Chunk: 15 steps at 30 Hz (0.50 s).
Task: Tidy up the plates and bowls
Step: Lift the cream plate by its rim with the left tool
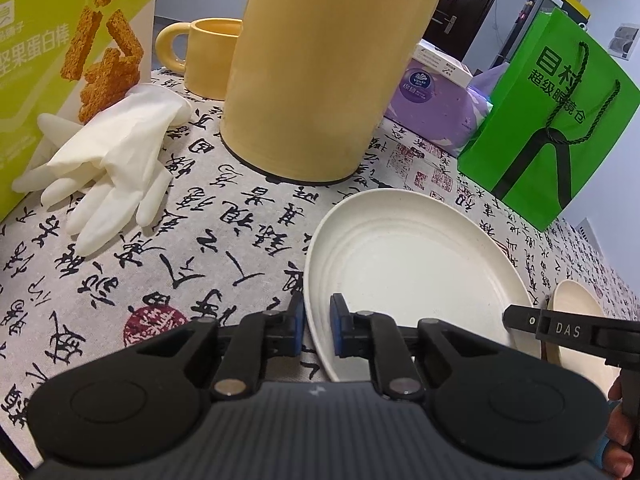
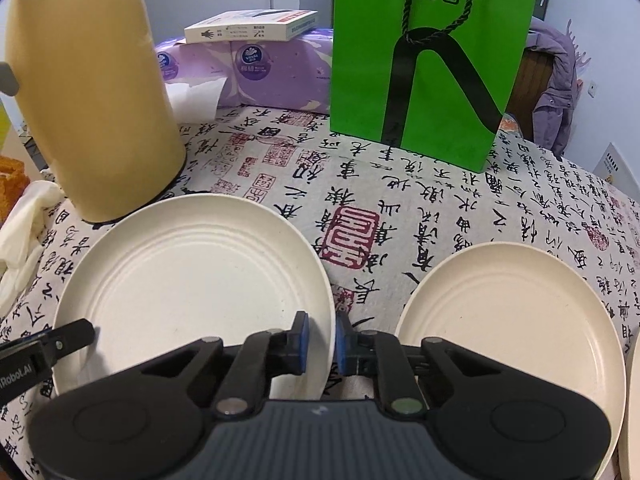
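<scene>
The cream ridged plate [image 1: 412,272] lies on the worktop [image 1: 208,256], which is covered in a calligraphy-print cloth, in front of the yellow kettle [image 1: 320,80] and the green paper bag [image 1: 548,120]; the left tool [image 1: 317,330] is clamped on the plate's near left rim, one blue pad outside the edge and one inside; the right tool [image 2: 322,344] is clamped on the same plate's near right rim, again with the rim between its pads. A second cream plate [image 2: 516,320] lies flat just to the right of the first, apart from it. White rubber gloves [image 1: 108,168] lie to the left beside a snack box [image 1: 68,60]; a yellow mug [image 1: 204,54] stands behind the kettle; a purple tissue pack [image 2: 276,72] carries a small white box [image 2: 252,26].
</scene>
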### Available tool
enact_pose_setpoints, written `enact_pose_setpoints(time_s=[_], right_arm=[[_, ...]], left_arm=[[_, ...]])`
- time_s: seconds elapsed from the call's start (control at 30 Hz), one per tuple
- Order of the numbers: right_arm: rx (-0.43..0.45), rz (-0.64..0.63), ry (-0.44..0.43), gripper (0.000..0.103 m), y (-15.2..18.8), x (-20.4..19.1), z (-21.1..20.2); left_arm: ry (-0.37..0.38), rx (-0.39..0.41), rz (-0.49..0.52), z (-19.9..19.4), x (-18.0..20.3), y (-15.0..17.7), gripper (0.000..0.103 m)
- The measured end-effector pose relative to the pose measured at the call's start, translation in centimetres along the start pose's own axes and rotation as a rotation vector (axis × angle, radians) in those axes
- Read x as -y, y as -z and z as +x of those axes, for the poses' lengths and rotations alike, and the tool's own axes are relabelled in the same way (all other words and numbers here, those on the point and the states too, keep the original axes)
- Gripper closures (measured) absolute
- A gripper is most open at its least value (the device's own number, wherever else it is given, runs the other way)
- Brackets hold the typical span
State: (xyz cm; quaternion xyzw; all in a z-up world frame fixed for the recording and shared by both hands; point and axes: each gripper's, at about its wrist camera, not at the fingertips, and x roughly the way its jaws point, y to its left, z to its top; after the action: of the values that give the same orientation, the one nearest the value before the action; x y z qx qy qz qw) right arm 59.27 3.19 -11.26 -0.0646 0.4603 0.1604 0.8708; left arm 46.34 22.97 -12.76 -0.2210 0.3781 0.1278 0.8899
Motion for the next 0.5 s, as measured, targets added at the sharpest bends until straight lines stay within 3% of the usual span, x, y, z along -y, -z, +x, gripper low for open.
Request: enact_pose_setpoints(time_s=[0.33,0.5], right_arm=[[0.002,0.006,-0.018,0.084,-0.12,-0.09,0.52],[0.022,0.017,-0.021,0.088,0.14,0.00,0.12]], left_arm=[[0.003,0.006,-0.013,0.01,-0.12,0.01,0.089],[-0.021,0.016,0.024,-0.06,0.33,0.12,0.089]])
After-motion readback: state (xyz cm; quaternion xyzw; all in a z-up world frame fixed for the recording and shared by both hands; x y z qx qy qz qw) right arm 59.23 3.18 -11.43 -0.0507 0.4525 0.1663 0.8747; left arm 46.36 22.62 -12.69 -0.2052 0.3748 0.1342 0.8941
